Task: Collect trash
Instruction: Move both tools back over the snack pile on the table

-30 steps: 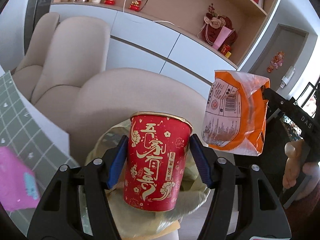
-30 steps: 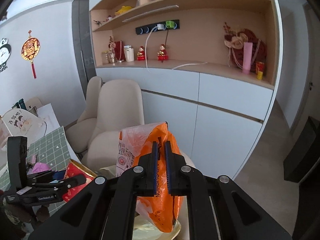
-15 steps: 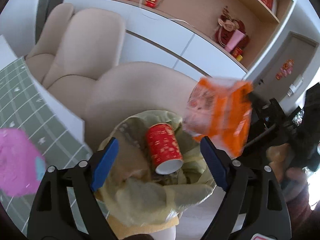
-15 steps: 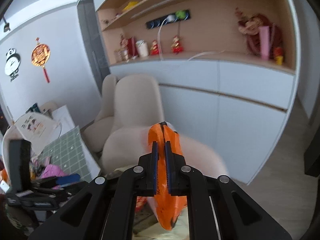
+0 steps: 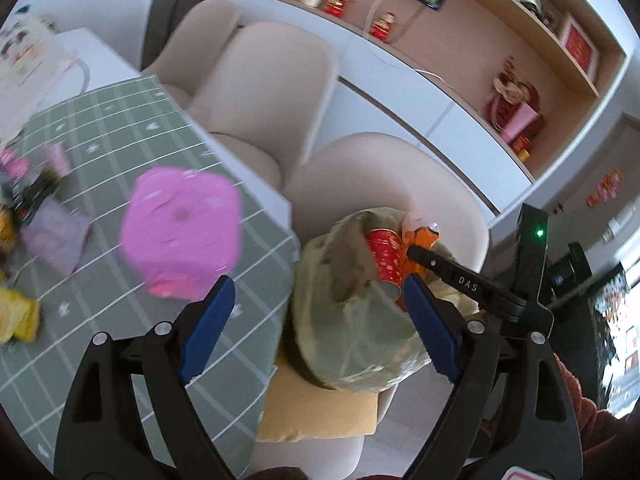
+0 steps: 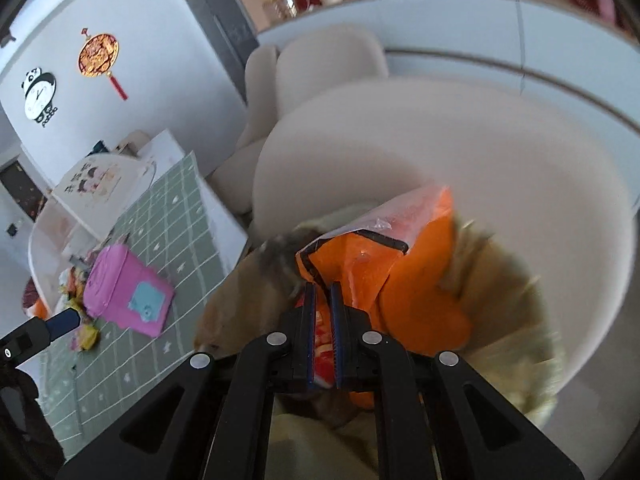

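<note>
Left gripper (image 5: 316, 304) points downward, jaws spread wide after just opening, nothing between them. Right gripper (image 6: 322, 300) tilts down, jaws nearly closed, pinching orange bag (image 6: 404, 280).

The left gripper (image 5: 316, 312) now stands wide and empty, its jaws having just been opening; the red cup (image 5: 385, 256) it held a second ago lies in the trash bag (image 5: 352, 336). The right gripper (image 6: 323, 300) has dropped, lowering the orange packet (image 6: 416, 292) into the bag.
</note>
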`<action>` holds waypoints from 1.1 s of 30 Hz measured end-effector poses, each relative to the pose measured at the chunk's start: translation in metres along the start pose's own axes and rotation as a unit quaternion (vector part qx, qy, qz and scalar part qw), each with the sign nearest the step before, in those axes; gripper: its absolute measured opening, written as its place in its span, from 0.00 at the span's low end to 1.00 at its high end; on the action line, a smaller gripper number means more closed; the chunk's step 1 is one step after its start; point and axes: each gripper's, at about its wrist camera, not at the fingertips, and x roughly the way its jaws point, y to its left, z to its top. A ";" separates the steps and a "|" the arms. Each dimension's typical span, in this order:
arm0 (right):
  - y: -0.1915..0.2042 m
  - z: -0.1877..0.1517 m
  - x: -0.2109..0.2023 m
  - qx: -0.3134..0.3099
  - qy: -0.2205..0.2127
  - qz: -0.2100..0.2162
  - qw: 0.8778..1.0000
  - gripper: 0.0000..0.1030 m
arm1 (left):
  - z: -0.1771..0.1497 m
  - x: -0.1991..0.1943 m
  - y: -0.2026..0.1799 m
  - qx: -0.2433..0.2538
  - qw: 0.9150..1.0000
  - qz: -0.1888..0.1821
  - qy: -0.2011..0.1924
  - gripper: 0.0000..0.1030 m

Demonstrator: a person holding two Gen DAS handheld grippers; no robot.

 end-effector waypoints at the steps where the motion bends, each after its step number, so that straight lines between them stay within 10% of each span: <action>1: 0.002 -0.002 0.004 -0.001 0.007 0.003 1.000 0.09 | -0.002 -0.003 0.004 -0.003 1.000 0.005 -0.001 0.79; 11: 0.025 -0.014 -0.010 -0.026 -0.018 -0.039 0.999 0.10 | -0.018 -0.050 0.051 0.006 0.996 0.081 -0.032 0.82; 17: 0.041 -0.025 -0.057 0.014 -0.082 -0.059 0.995 0.36 | -0.026 -0.082 0.103 0.004 0.994 0.099 -0.043 0.85; 28: 0.175 -0.062 -0.092 -0.039 -0.141 -0.080 0.986 0.46 | -0.038 -0.132 0.253 -0.041 0.987 0.149 -0.038 0.86; 33: 0.219 -0.076 -0.078 -0.041 -0.104 -0.049 0.992 0.46 | -0.038 -0.134 0.283 -0.028 0.990 0.136 -0.020 0.86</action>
